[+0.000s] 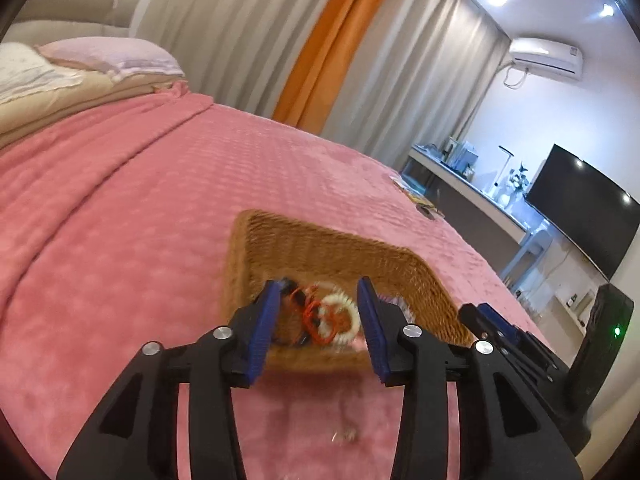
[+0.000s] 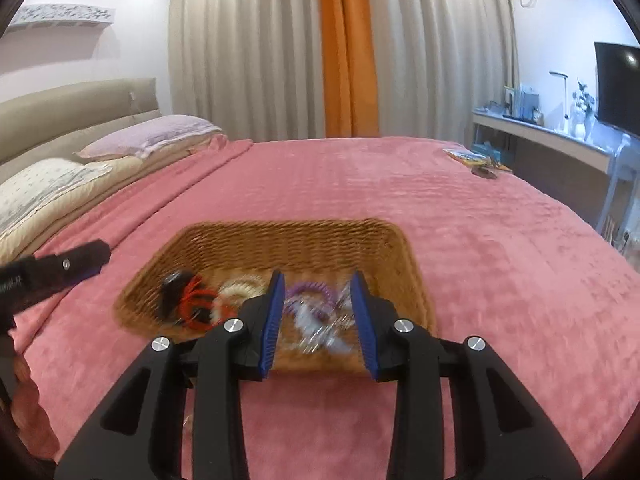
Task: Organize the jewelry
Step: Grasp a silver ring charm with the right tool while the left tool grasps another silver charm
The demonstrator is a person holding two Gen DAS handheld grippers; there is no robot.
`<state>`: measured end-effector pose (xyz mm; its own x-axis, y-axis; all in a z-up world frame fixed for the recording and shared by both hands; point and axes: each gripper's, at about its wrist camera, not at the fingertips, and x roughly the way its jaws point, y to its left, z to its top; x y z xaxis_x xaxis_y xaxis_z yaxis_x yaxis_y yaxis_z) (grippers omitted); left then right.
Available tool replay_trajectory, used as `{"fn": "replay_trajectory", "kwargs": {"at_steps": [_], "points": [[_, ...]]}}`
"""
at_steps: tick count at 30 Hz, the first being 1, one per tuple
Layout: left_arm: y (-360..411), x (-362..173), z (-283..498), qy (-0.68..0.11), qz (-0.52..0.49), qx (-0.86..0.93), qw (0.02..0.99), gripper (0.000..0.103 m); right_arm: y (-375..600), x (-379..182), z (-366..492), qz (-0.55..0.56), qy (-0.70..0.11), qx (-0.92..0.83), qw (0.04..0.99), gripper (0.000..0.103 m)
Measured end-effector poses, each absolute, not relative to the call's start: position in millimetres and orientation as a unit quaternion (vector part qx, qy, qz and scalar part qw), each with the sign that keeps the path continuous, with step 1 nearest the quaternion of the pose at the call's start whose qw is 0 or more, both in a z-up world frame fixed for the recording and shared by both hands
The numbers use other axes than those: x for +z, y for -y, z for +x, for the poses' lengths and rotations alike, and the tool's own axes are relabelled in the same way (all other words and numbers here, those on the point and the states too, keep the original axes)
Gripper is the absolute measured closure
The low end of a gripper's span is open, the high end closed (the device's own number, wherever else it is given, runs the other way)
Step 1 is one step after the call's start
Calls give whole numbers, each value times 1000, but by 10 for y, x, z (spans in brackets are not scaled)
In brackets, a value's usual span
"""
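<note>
A woven wicker basket (image 1: 320,248) (image 2: 304,240) sits on the pink bed. It holds a white bead bracelet (image 1: 343,316) (image 2: 236,292), a red-orange cord piece (image 1: 316,320) (image 2: 196,300), a black item (image 2: 172,284), a purple coil band (image 2: 310,289) and silvery chains (image 2: 320,332). My left gripper (image 1: 320,292) is open and empty above the basket's near left part. My right gripper (image 2: 318,284) is open and empty above the near right part. A small pale piece (image 1: 346,434) lies on the blanket in front of the basket, blurred.
The pink blanket (image 2: 480,248) covers the bed; pillows (image 2: 152,136) lie at its head. Small items (image 2: 476,160) rest at the far right corner. A desk (image 2: 560,136) and TV (image 1: 588,208) stand to the right. The right gripper (image 1: 504,332) shows in the left view.
</note>
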<state>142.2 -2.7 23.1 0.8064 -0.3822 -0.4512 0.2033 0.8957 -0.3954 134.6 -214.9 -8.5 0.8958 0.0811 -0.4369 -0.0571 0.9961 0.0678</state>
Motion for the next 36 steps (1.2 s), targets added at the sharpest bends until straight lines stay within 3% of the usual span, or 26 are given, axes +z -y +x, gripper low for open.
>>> {"fn": "replay_trajectory", "kwargs": {"at_steps": [11, 17, 36], "points": [[-193, -194, 775, -352, -122, -156, 915, 65, 1604, -451, 865, -16, -306, 111, 945, 72], [-201, -485, 768, -382, -123, -181, 898, 65, 1497, -641, 894, -37, -329, 134, 934, 72], [125, -652, 832, -420, -51, -204, 883, 70, 1336, -888, 1360, -32, -440, 177, 880, 72]]}}
